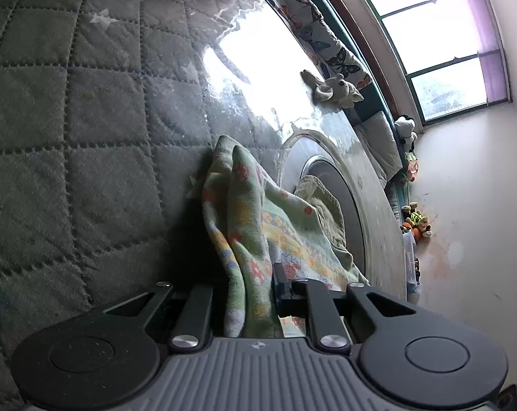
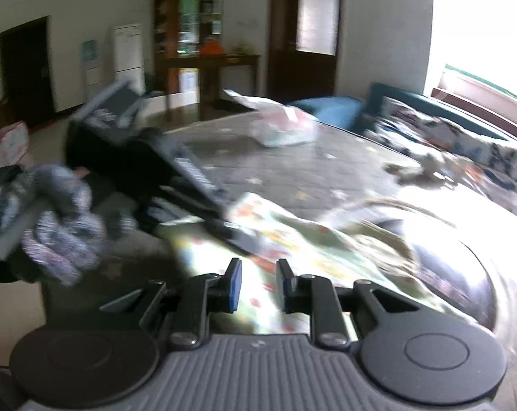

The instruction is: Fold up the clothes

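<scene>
A pale green cloth with orange and yellow print (image 1: 248, 219) stands bunched up on the grey quilted bed cover (image 1: 87, 120). My left gripper (image 1: 251, 274) is shut on it, with the fabric pinched between its fingers and hanging toward the camera. The right wrist view is blurred. There the same cloth (image 2: 292, 236) lies spread on the bed. A gloved hand (image 2: 59, 226) holds the left gripper (image 2: 239, 236), whose tips are on the cloth. My right gripper (image 2: 258, 270) hovers just above the cloth. A small gap shows between its blue pads (image 2: 236, 284), with nothing between them.
An olive garment (image 1: 327, 205) lies behind the cloth on a round grey object (image 1: 354, 185). A plastic bag (image 2: 285, 130) and a stuffed toy (image 1: 337, 89) lie farther along the bed. Butterfly-print cushions (image 1: 330, 48) line the window side. A wooden table (image 2: 210, 65) stands across the room.
</scene>
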Motion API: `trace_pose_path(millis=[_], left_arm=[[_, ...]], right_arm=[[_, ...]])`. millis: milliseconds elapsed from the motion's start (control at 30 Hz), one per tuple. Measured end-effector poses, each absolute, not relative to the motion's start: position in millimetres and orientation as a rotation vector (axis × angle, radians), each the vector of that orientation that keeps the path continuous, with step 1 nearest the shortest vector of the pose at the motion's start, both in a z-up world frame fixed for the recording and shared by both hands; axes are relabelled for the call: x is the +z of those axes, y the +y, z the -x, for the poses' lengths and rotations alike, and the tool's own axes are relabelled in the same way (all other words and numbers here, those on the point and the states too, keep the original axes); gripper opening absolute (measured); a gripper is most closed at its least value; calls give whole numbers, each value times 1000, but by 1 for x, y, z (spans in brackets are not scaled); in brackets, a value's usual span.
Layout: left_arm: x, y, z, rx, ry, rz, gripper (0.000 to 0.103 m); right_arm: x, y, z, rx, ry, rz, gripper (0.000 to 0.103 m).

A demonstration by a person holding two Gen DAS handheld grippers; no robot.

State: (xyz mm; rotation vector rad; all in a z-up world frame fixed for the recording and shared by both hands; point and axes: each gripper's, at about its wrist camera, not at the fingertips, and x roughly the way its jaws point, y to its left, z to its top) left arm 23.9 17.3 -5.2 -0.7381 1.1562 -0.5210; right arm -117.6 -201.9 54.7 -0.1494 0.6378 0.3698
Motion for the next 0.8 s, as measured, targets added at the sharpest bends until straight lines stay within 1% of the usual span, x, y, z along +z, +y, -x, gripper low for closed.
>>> trace_pose_path(millis=[167,233,267,567,600,633,733,800], left_arm=[[-6,15,-25,-518,1157,734,16],[-6,14,-26,-517,1157,733,16],[-6,14,-26,-516,1157,732,16],[-5,14,-28,-512,1154,714,16],[-5,14,-28,-513,1154,712,16],[-5,14,-28,-514,1153,709,17],[-4,13,-28,-516,1151,700,17],[-3,12,-27,-517,1148,687,17]], right_arm=[[45,-242,109,211,672,118,23],[38,-257,104,155,695,108,30],[34,-263,103,127,703,107,35],[9,-310,99,-67,750,72,36],[8,-315,100,-82,752,63,38],[6,-322,101,-105,752,48,42],[3,-336,104,-146,751,10,45],[1,-344,106,-165,749,-21,54]])
